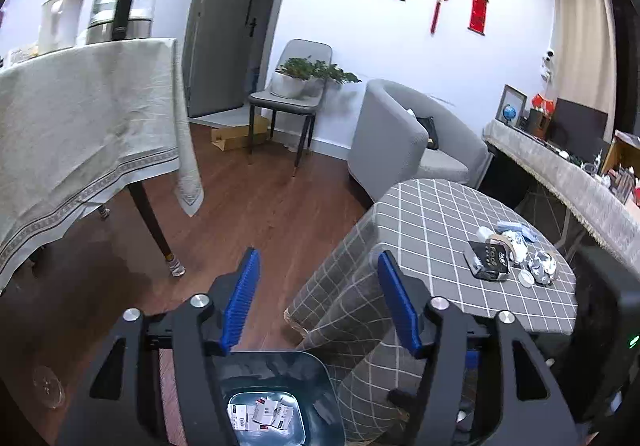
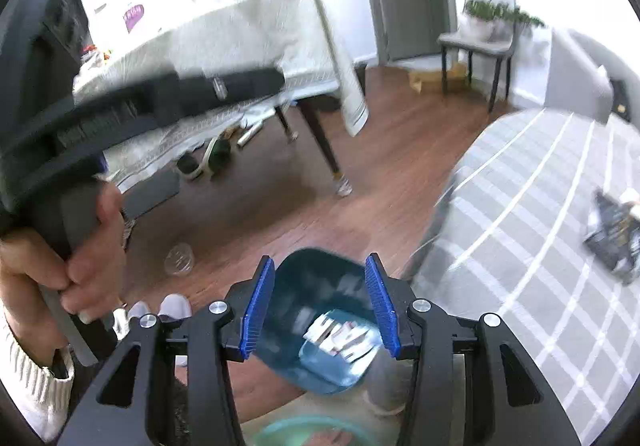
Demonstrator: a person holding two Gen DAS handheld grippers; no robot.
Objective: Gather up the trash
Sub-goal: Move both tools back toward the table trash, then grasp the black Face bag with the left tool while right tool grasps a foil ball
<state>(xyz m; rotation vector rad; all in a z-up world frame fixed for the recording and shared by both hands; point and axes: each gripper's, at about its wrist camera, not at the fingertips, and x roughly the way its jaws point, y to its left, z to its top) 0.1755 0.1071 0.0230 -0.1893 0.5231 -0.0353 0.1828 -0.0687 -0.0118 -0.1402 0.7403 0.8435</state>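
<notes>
Trash (image 1: 516,254) (black packet, foil wads, tissue) is seen on the checked table (image 1: 420,222); white scraps already lie in the bin (image 1: 276,398) on the floor beside it. Both grippers, left (image 1: 318,298) & right (image 2: 320,298), are held above the bin w/ jaws released, nothing gripped. Risks: light foil may be squashed or flicked off the table edge; cloth may be snagged during a pinch; a drop may miss the narrow bin.

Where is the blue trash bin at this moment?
The blue trash bin stands on the wooden floor, beside the checked-cloth table. In both wrist views it is low in the centre, below the open grippers.
</notes>
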